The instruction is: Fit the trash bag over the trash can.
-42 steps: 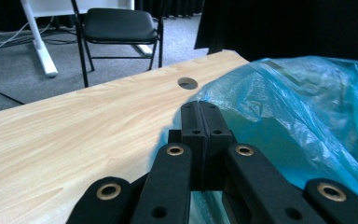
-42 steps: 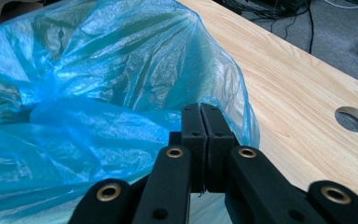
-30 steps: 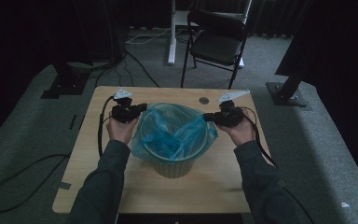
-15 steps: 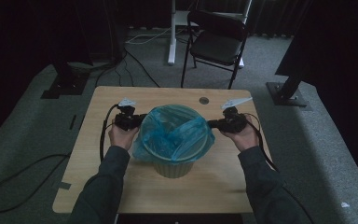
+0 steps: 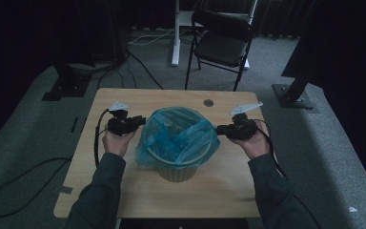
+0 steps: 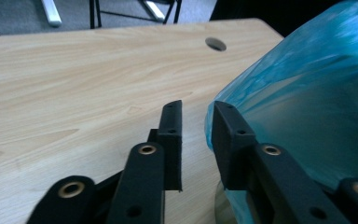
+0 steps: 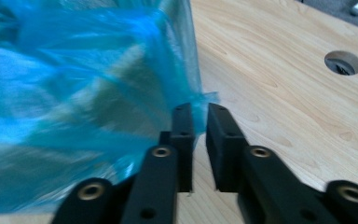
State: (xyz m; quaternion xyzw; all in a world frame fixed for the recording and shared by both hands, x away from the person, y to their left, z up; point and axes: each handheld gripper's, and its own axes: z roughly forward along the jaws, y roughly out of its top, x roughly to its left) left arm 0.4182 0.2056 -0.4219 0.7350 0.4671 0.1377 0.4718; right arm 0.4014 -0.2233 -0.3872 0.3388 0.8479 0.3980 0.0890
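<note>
Bin (image 5: 177, 171) with blue bag (image 5: 176, 136) sitting mid-table (image 5: 138, 191). Left gripper (image 6: 196, 122) standing parted, bag edge touching one jaw. Right gripper (image 7: 199, 120) pinching the bag's edge, jaws nearly closed

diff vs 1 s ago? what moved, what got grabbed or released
Both hands drew outward and toward the person, away from the bin. The left gripper now sits just off the blue bag with its jaws apart and nothing between them. The right gripper has its jaws nearly closed with a wisp of the bag's edge between them; a firm grip isn't clear. The bin, bag and table stayed put.
</note>
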